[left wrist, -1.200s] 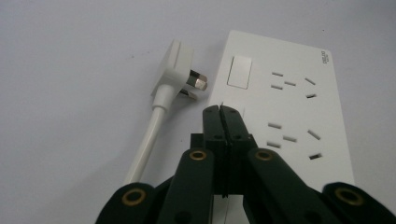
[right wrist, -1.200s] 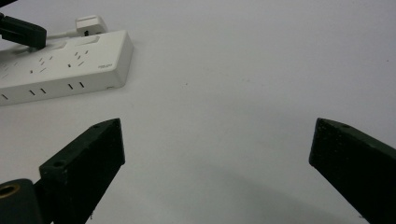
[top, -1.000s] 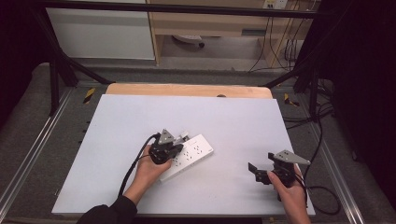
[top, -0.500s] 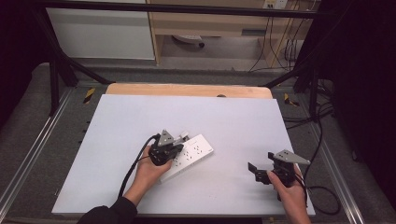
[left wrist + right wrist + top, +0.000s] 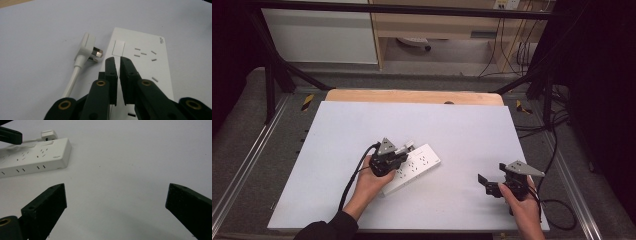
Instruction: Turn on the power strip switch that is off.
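A white power strip [image 5: 419, 166] lies at an angle in the middle of the white table [image 5: 462, 130]. Its white plug [image 5: 86, 47] and cable rest on the table just left of it in the left gripper view. My left gripper [image 5: 117, 60] hovers over the strip [image 5: 147, 65], its jaws drawn together to a thin slit with nothing between them. In the high view the left gripper [image 5: 400, 156] covers the strip's near end. My right gripper [image 5: 493, 183] is open near the table's front right, well apart from the strip [image 5: 32, 157] and the plug [image 5: 48, 134].
A wooden board edge [image 5: 412, 96] runs along the table's far side. Metal rails [image 5: 257, 150] flank the table left and right. Cables [image 5: 557, 150] hang at the right. Each gripper trails a black cable [image 5: 354, 177] toward the front edge.
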### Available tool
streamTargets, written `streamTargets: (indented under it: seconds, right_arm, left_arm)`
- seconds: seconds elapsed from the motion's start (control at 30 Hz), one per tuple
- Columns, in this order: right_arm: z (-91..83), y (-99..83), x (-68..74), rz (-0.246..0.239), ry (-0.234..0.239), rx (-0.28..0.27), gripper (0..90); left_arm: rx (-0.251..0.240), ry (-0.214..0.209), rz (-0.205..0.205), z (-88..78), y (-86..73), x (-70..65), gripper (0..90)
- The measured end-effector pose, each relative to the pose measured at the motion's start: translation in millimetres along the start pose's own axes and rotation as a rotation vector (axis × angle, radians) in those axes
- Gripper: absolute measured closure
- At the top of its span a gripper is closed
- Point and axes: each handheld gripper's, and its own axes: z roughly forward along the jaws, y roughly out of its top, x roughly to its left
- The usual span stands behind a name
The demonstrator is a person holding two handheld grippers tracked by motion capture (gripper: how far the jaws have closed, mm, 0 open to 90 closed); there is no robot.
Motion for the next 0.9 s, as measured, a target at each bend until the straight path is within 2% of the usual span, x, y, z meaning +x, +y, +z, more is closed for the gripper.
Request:
streamTargets:
  seconds: [0.2, 0.37, 0.53, 0.73, 0.9]
  right_arm:
    - [0.6, 0.4, 0.5, -0.004, 0.001, -0.001, 3.9]
    - [-0.1, 0.4, 0.2, -0.001, 0.000, 0.001, 3.9]
    - [-0.1, 0.5, 0.6, 0.000, 0.002, 0.001, 3.9]
    - [-0.1, 0.6, 0.6, 0.001, 0.002, 0.001, 3.9]
    - [0.0, 0.6, 0.5, 0.001, 0.003, 0.000, 3.7]
  left_arm:
    - [-0.017, -0.006, -0.002, -0.9, 0.4, -0.2, 77.0]
    - [-0.036, -0.018, -0.014, -1.1, 1.1, -0.5, 67.6]
    - [-0.063, -0.018, -0.019, -1.9, 2.7, -2.1, 53.7]
    - [-0.098, -0.016, -0.039, -3.8, 5.0, -3.1, 33.2]
    - [-0.118, 0.009, -0.044, -6.1, 7.0, -4.6, 16.4]
